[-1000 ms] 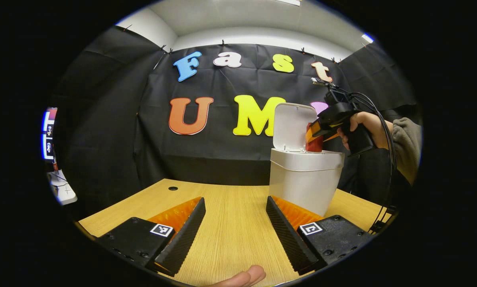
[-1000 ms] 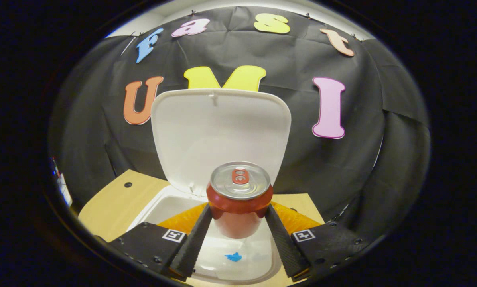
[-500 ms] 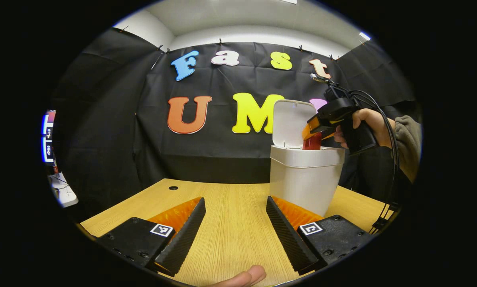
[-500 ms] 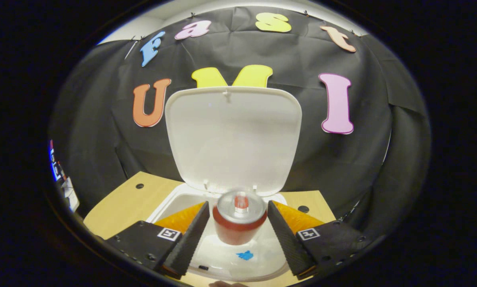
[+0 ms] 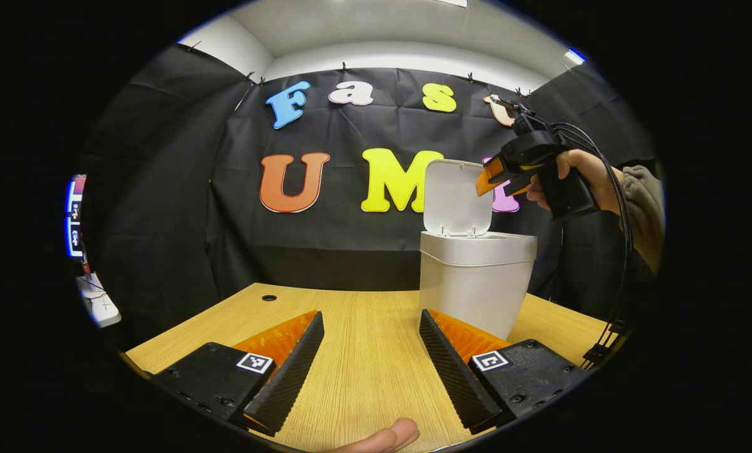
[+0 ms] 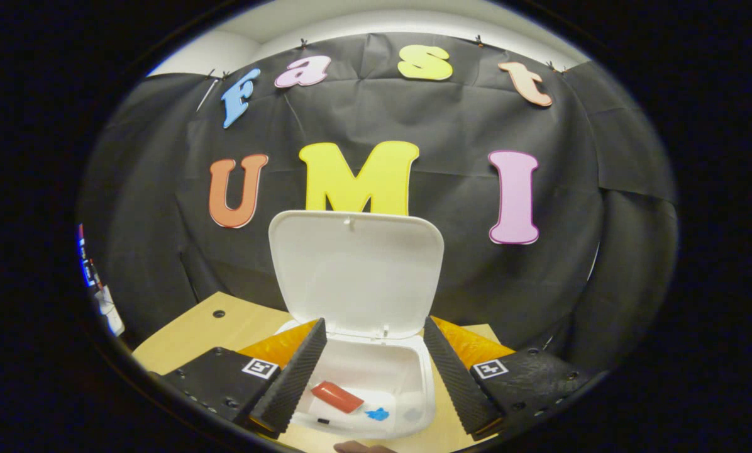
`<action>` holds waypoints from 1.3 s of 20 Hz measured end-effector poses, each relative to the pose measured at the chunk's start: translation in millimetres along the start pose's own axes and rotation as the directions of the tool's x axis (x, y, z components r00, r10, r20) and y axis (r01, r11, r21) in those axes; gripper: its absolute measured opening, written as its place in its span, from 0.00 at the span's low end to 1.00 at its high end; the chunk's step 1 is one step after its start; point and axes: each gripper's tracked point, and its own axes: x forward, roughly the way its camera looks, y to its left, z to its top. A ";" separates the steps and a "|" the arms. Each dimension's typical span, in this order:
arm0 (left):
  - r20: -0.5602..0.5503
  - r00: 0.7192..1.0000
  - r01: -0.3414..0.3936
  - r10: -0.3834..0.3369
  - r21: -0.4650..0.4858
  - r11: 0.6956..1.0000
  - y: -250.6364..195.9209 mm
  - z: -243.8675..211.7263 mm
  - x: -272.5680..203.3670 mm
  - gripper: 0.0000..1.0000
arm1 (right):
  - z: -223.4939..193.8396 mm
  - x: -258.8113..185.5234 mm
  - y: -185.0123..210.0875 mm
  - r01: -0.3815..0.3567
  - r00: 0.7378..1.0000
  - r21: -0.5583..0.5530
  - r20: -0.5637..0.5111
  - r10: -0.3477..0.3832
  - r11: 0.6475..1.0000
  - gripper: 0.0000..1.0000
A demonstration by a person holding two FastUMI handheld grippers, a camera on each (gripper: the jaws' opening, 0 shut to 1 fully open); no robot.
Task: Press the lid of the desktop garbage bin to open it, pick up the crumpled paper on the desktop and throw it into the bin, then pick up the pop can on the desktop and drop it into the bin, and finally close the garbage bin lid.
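One pop can point(image 6: 337, 397), red, lying inside the white garbage bin point(image 5: 475, 286), lid point(image 6: 357, 272) upright. My right tongs point(image 6: 371, 371) spread wide above it, empty. My left tongs point(image 5: 371, 362) wide over the counter point(image 5: 363, 352).

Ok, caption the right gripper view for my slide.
Open right claw above the white bin, lid up, red can lying inside.
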 end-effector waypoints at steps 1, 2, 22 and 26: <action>0.000 1.000 0.001 -0.001 0.000 1.000 0.0 0.1 1.1 0.99 | 5.5 -3.8 2.7 -0.005 1.000 -0.001 0.009 0.005 1.000 0.96; 0.001 1.000 0.002 -0.002 -0.004 1.000 0.8 0.1 0.5 0.99 | 10.7 -7.0 4.9 -0.012 1.000 -0.003 0.019 0.012 1.000 0.96; 0.035 0.999 0.036 -0.033 -0.073 0.997 14.0 6.4 0.1 0.99 | 134.5 43.5 37.6 0.082 0.956 0.031 0.281 -0.087 0.996 0.95; 0.030 0.997 0.078 -0.075 -0.092 0.993 11.2 1.1 6.6 0.99 | 141.3 71.3 29.8 0.117 0.955 0.020 0.272 -0.118 0.993 0.95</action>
